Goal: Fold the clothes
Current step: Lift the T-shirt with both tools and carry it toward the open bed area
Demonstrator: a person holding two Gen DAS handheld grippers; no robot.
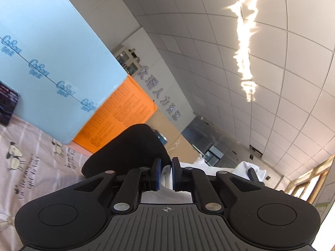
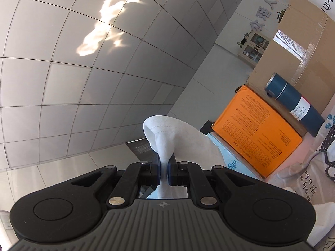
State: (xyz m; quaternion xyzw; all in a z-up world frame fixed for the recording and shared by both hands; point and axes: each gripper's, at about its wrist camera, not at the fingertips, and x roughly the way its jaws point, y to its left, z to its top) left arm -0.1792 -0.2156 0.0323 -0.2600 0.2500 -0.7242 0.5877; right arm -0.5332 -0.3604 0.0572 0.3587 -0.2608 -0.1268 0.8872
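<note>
A white garment point(image 1: 244, 166) is held between both grippers, up off the bed. In the left wrist view my left gripper point(image 1: 166, 163) is shut on a fold of it, white cloth squeezed between the blue pads. From there the garment stretches right to a bunch around a black finger point(image 1: 253, 173) that I take for the other gripper's. In the right wrist view my right gripper point(image 2: 164, 159) is shut on a hemmed edge of the white garment point(image 2: 165, 129), which bulges above the fingertips. Both views tilt up toward the ceiling, and most of the garment is hidden below the grippers.
A bedsheet point(image 1: 31, 167) with cartoon prints lies at lower left, with a dark screen point(image 1: 7, 102) on it. A black chair back point(image 1: 129, 146) stands just ahead. A light-blue board point(image 1: 52, 62), an orange box point(image 2: 257, 129), a dark-blue bottle point(image 2: 293, 102) and a cardboard box point(image 2: 293, 52) line the far side.
</note>
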